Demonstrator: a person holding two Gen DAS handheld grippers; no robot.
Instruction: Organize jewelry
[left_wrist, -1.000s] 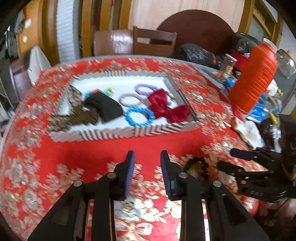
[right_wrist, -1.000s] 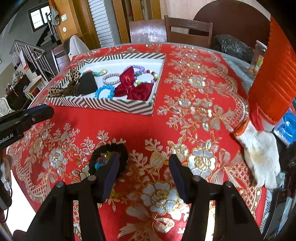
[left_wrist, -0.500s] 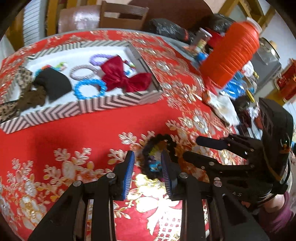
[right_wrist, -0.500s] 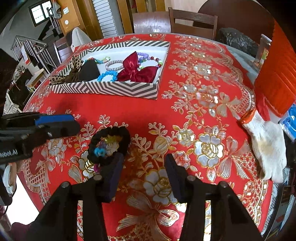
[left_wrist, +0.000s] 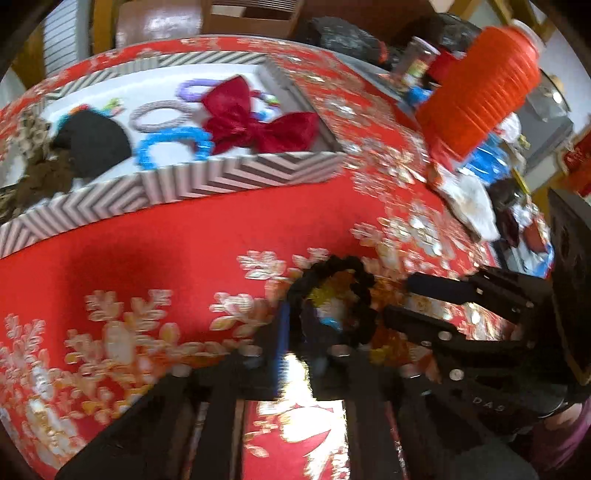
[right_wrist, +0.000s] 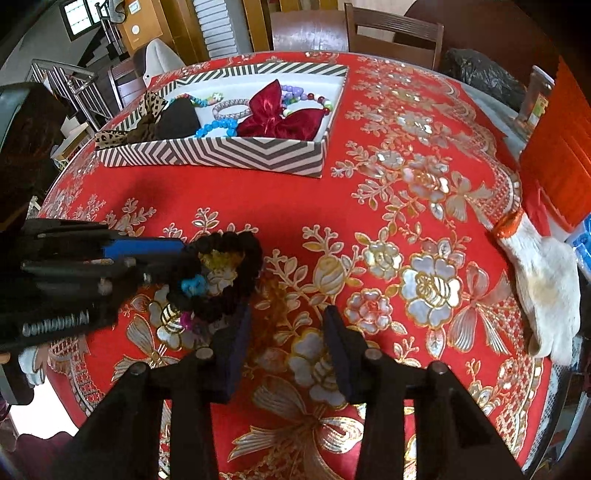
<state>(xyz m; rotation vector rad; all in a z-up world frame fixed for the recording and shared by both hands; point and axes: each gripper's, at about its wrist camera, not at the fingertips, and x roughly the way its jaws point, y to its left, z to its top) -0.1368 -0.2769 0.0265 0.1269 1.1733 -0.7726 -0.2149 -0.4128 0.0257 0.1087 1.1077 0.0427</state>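
A black ruffled hair ring (left_wrist: 354, 269) (right_wrist: 251, 251) with small coloured charms lies on the red floral tablecloth near the front edge. My left gripper (left_wrist: 295, 325) (right_wrist: 181, 258) is shut on its left rim, blue pads pinched together. My right gripper (right_wrist: 288, 321) (left_wrist: 406, 301) stands just right of the ring, its jaws closing with only cloth between them; its left finger is close beside the ring. Farther back sits the zigzag-striped box (right_wrist: 221, 155) (left_wrist: 240, 177), holding a red bow (right_wrist: 277, 118), a blue bead bracelet (right_wrist: 218, 127) and other bands.
An orange ribbed container (left_wrist: 476, 96) and clutter stand at the table's right side. A white work glove (right_wrist: 543, 280) lies by the right edge. Wooden chairs (right_wrist: 391, 33) are behind the table. The round table's front edge is close below both grippers.
My left gripper dropped down and to the right onto the black ring and closed on its rim. The right gripper's jaws have narrowed while it stayed put.
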